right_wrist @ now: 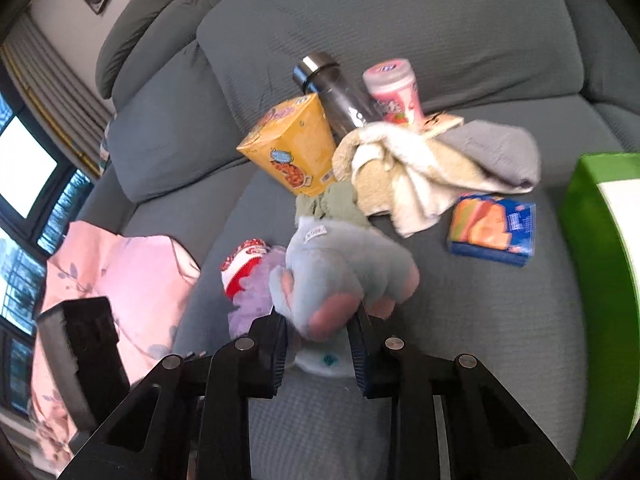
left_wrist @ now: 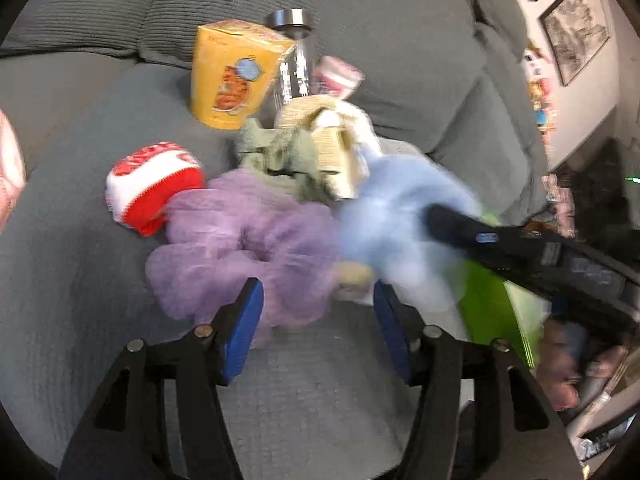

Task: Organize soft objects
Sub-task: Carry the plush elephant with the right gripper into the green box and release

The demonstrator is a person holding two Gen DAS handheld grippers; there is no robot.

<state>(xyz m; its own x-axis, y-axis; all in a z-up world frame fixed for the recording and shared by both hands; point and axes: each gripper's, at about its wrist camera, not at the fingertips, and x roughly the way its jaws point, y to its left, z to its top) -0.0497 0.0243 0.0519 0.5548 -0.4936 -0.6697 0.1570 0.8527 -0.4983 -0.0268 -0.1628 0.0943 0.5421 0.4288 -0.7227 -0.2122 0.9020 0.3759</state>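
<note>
1. Two grippers are in view over a grey sofa (right_wrist: 500,40). Your right gripper (right_wrist: 320,344) has its fingers closed on a pale blue plush toy (right_wrist: 344,268), lifted just above the seat cushion.
2. Your left gripper (left_wrist: 318,332) has its fingers spread wide and holds nothing; a purple scrunchie (left_wrist: 248,248) lies on the cushion between and just beyond the fingers.
3. A red and white rolled sock (left_wrist: 154,184) touches the scrunchie's left side.
4. Behind sit a heap of towels (right_wrist: 400,168), a yellow box (right_wrist: 296,148), a clear bottle (right_wrist: 336,96) and a pink cup (right_wrist: 394,90).
5. A blue packet (right_wrist: 492,226) lies apart, near a green box (right_wrist: 596,280).
</note>
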